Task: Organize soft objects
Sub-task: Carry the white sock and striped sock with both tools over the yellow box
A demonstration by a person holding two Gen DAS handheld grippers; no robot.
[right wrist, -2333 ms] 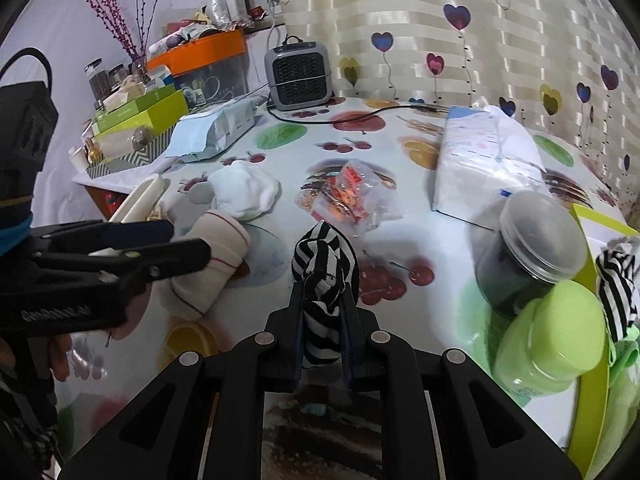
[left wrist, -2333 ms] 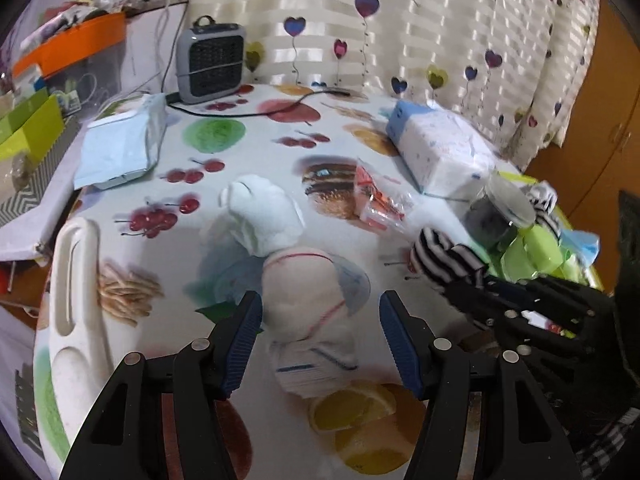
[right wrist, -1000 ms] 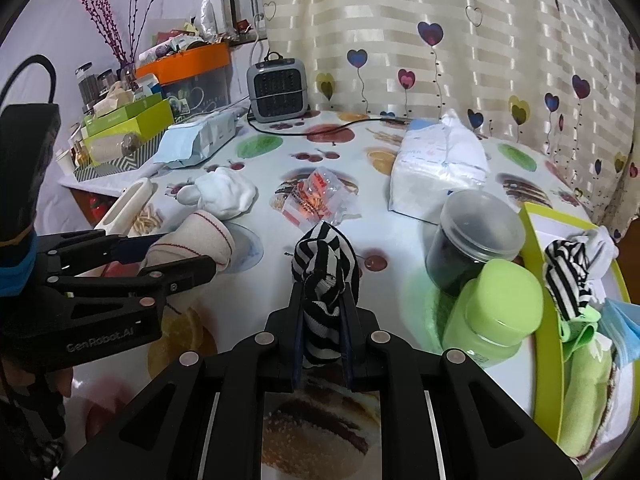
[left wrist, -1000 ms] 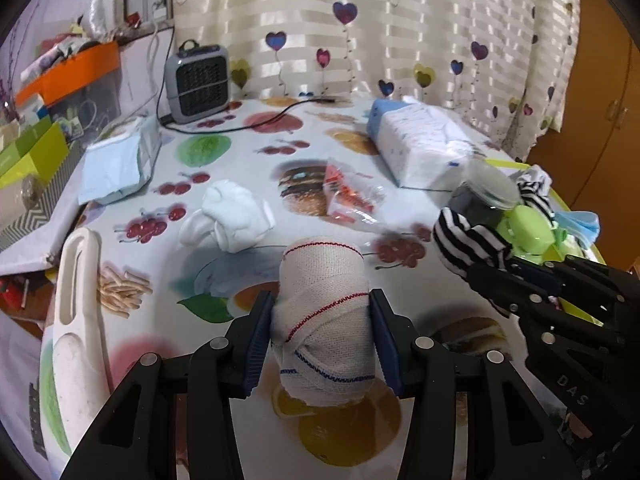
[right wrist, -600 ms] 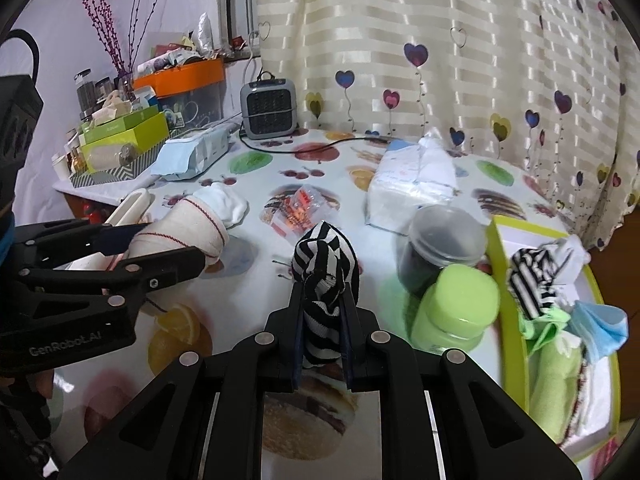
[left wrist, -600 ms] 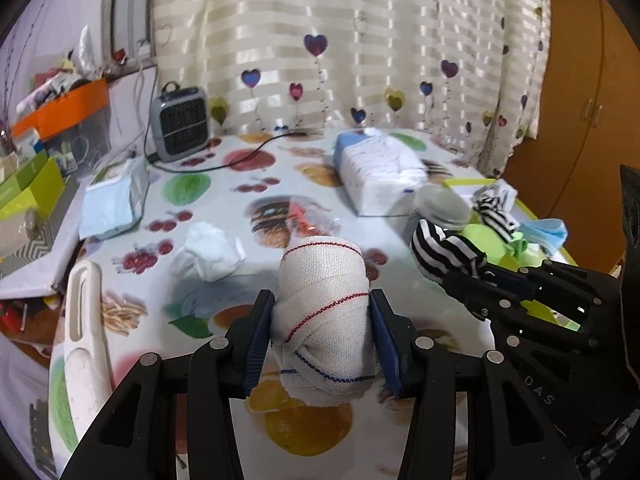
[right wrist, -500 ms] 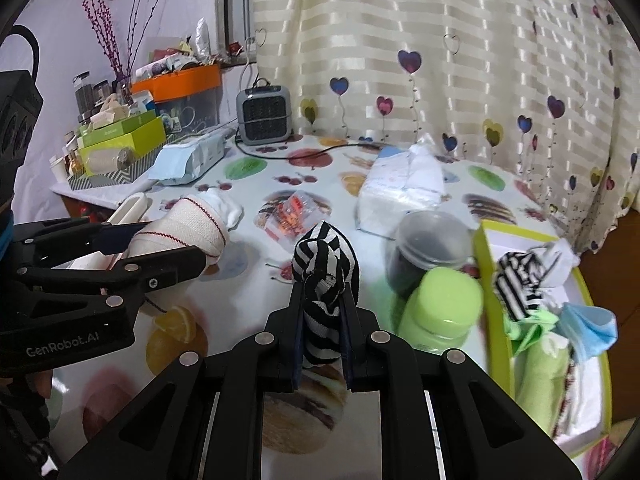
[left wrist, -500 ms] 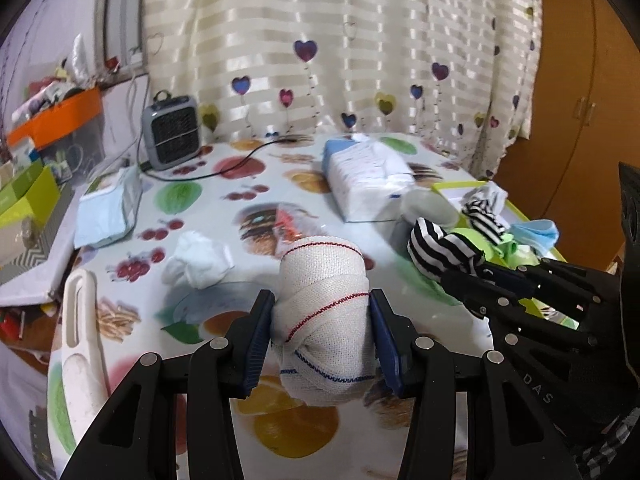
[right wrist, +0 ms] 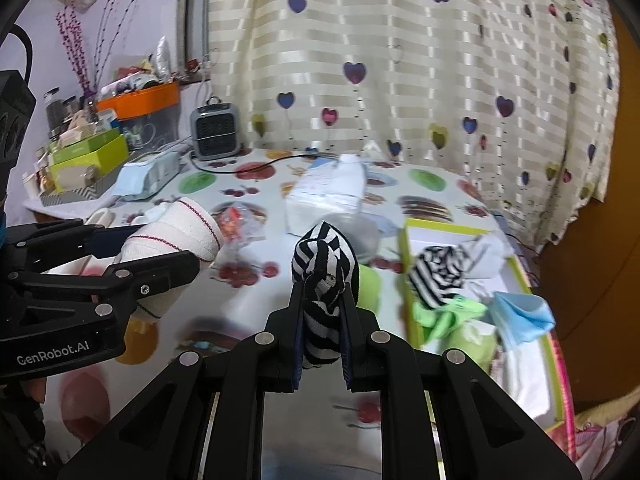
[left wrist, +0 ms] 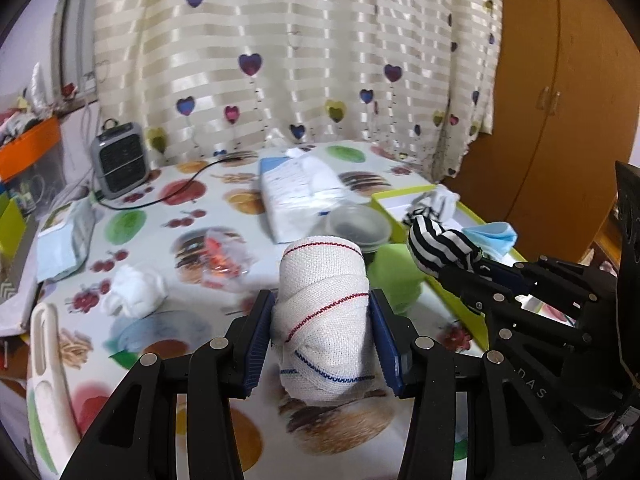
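My left gripper (left wrist: 322,312) is shut on a rolled cream sock (left wrist: 324,320) with red and blue stripes, held above the table. My right gripper (right wrist: 323,304) is shut on a black-and-white striped sock roll (right wrist: 324,272), also held in the air. The striped roll (left wrist: 440,246) shows in the left wrist view too, and the cream sock (right wrist: 176,236) in the right wrist view. A yellow-green tray (right wrist: 406,264) at the right holds several soft items, among them a striped sock (right wrist: 440,276) and a blue mask (right wrist: 520,316). A white sock ball (left wrist: 134,290) lies on the table.
A tissue pack (left wrist: 300,188), a lidded dark jar (left wrist: 356,228), a green-lidded jar (left wrist: 394,276) and a snack bag (left wrist: 218,256) stand mid-table. A grey heater (left wrist: 118,164) with a cord is at the back. A white handled board (left wrist: 48,360) lies at the left edge.
Both grippers have risen and swung right toward the tray, each still holding its sock. The left gripper shut on the cream sock about two seconds ago and lifted it.
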